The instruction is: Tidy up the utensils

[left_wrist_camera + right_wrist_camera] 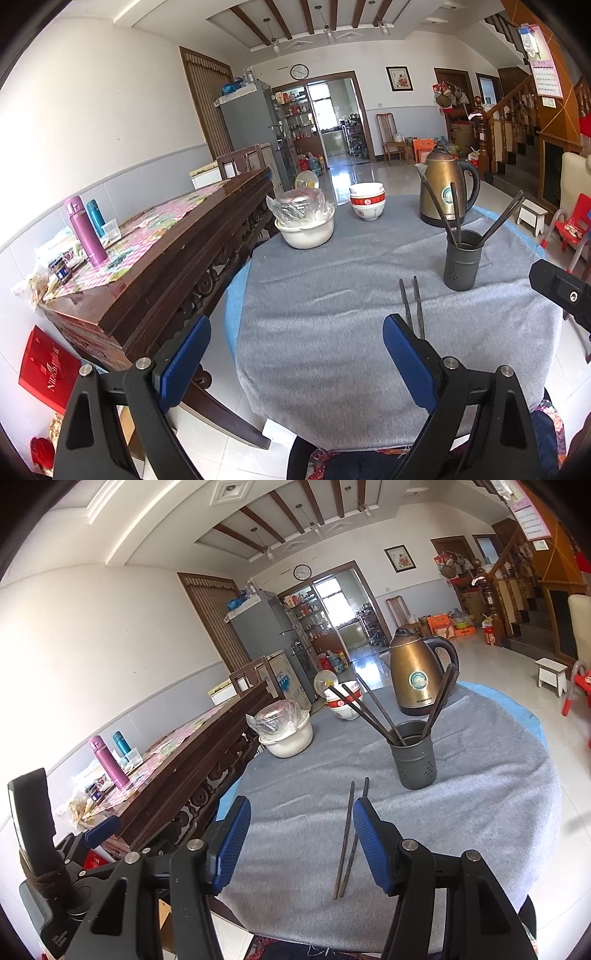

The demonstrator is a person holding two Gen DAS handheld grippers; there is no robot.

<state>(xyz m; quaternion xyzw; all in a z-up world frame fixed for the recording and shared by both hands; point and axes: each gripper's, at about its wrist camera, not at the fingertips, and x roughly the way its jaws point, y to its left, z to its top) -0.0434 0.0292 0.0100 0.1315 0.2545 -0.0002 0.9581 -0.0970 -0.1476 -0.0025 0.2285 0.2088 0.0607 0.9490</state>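
Here, both tongs were spread and pinched nothing. The right tongs (301, 843) hovered low over the grey-clothed desk (480, 812), where 2 loose chopsticks (349, 834) lay near the frame's lower centre, just left of the right pad. The left tongs (295, 363) sat lower centre in their view. The dark holder (413, 755), right of centre, stood upright with several chopsticks inside.
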